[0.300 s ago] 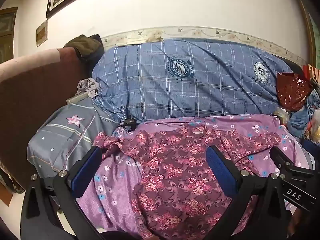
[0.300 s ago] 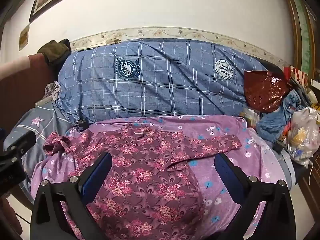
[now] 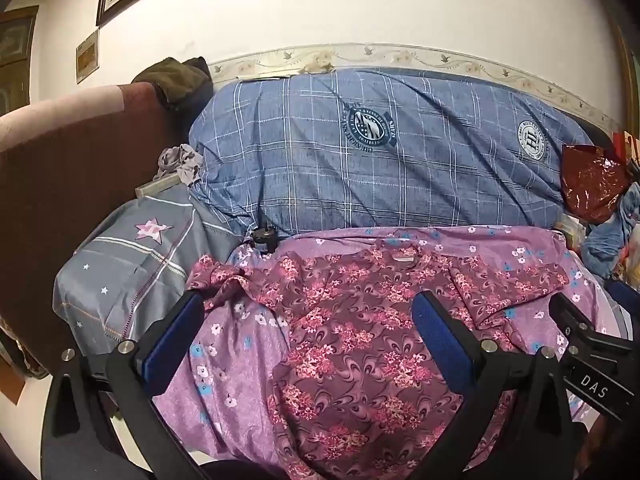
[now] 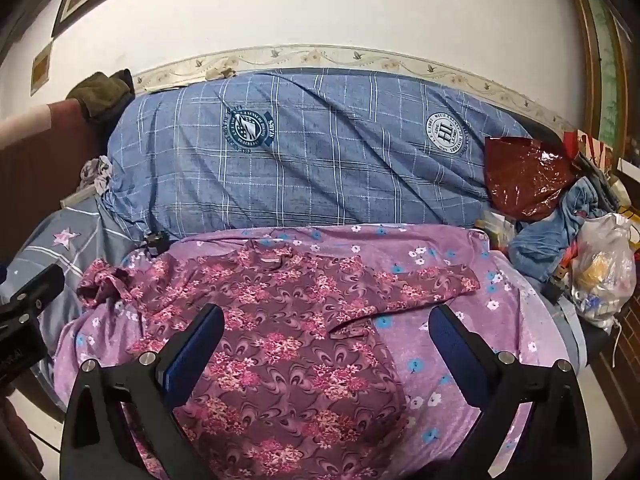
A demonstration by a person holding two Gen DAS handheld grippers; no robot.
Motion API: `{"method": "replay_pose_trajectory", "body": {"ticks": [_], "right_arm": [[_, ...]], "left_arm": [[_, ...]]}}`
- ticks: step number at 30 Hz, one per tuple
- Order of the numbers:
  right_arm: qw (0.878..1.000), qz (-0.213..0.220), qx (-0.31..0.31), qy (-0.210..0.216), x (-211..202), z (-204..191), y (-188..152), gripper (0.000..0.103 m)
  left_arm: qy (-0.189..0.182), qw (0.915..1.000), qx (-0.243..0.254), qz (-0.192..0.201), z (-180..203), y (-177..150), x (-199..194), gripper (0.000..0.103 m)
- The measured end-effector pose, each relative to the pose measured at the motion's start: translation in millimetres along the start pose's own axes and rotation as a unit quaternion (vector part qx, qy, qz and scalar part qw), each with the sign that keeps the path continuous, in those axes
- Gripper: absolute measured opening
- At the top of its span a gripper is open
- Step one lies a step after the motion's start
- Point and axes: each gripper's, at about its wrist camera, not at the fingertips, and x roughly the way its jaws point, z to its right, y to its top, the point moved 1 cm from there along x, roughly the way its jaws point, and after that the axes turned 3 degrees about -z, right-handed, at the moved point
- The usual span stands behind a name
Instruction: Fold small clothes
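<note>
Lying flat on the purple floral bedspread (image 3: 224, 364), the maroon floral top (image 3: 360, 340) looks light, limp and slippery. Left gripper (image 3: 308, 328) and right gripper (image 4: 326, 340) hover above it, jaws apart and empty; the sleeve ends near the bedspread's side edges offer holds.

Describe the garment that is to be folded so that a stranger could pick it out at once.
Find the big blue checked bedding roll along the wall; in front of it lies a lilac sheet with small blue and white flowers. Spread on that sheet is the maroon top, neckline toward the roll, one sleeve stretched out to the right. Its dense pink floral swirl print sets it apart from the paler sheet.
</note>
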Motion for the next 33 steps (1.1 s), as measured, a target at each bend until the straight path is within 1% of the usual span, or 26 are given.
{"method": "replay_pose_trajectory", "body": {"ticks": [6,14,22,33], "right_arm": [[1.0,-0.001,0.0,-0.01,2.2,-0.8,3.9,0.102],[1.0,0.006,0.002,-0.016,-0.8,5.1,3.6,0.102],[1.0,0.003,0.013,-0.014,4.1,14.6,1.6,0.102],[0.999,-0.017,0.025,-0.013,20.1,21.5,-4.0,0.102]], "left_arm": [[-0.002,1.0,0.004,-0.004,-4.2,-2.5,5.1,0.103],[0.001,0.9999,0.014,-0.008,6.4,-3.1,5.6,0.103],[0.0,0.9995,0.026,-0.015,15.9,-3.8,9.5,0.103],[0.003,0.999,0.03,-0.033,23.5,-8.5,23.5,0.103]]}}
